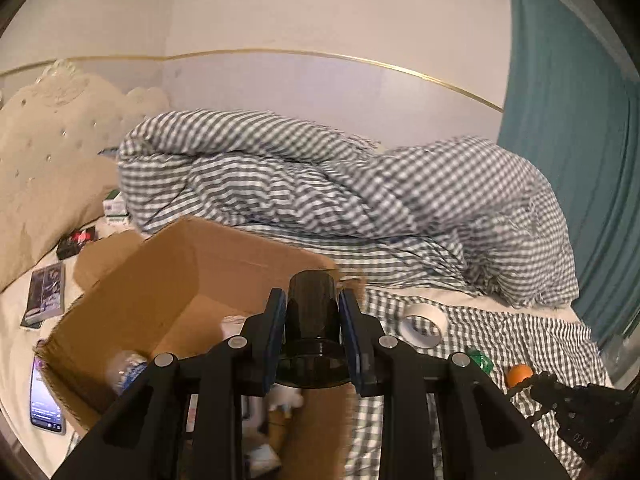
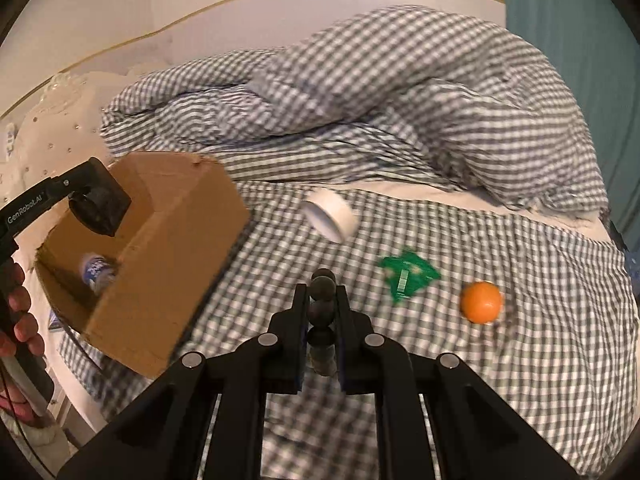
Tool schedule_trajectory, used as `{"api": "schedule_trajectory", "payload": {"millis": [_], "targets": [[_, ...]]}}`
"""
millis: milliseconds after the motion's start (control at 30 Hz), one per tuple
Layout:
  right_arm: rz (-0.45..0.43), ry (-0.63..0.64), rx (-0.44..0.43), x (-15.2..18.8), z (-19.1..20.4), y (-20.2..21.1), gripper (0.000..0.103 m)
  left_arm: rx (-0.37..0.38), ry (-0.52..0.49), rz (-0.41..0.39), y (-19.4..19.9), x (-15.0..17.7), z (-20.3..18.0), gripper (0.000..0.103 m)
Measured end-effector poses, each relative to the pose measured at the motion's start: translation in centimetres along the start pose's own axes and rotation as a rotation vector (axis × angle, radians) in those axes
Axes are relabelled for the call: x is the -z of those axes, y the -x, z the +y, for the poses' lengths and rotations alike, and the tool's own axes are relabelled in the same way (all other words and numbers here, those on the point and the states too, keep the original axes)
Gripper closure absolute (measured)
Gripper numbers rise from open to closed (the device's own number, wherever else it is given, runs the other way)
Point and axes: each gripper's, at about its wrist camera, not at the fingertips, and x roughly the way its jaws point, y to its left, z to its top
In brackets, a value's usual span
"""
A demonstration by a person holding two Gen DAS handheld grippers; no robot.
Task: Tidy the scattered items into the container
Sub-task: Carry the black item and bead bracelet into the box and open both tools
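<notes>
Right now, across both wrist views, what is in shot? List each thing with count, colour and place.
cardboard box: one, brown, open on the bed, left
bottle: one, clear with blue label, inside the box
tape roll: one, white, on the checked sheet
packet: one, green, right of the tape
orange: one, orange, right of the packet
duvet: one, grey-white check, heaped behind
phone: one, lit, left of box
black cup: one, in left claw
bead string: one, dark, in right claw

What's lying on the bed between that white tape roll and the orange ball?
A crumpled green wrapper lies between the white tape roll and orange ball, in the right wrist view.
</notes>
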Motion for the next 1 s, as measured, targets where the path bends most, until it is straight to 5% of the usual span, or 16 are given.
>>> {"api": "schedule_trajectory", "payload": {"millis": [167,267,300,633,1000], "targets": [[-0.001,0.044,-0.038,-0.5,4.4,-0.8,0.093,-0.088,-0.035,0.104,-1.6,0.3,2.8,0.071],[-0.002,0.065,-0.062,-0.9,6.8,-1.1,0.093,-0.148,-0.101,0.217,-3.6,1.4,3.8,0.015],[-0.003,0.073,-0.066,-1.0,7.4,-1.2,0.093,-0.168,-0.103,0.209,-3.6,1.7,4.2,0.013],[-0.022,0.152,-0.097,-3.4,13.8,-1.2,0.093,-0.126,-0.080,0.173,-2.4,1.5,6.1,0.013],[-0.034,0.186,-0.129,-5.5,19.7,-2.8,0.091,-0.163,-0.053,0.165,-2.5,1.3,8.7,0.013]]}}
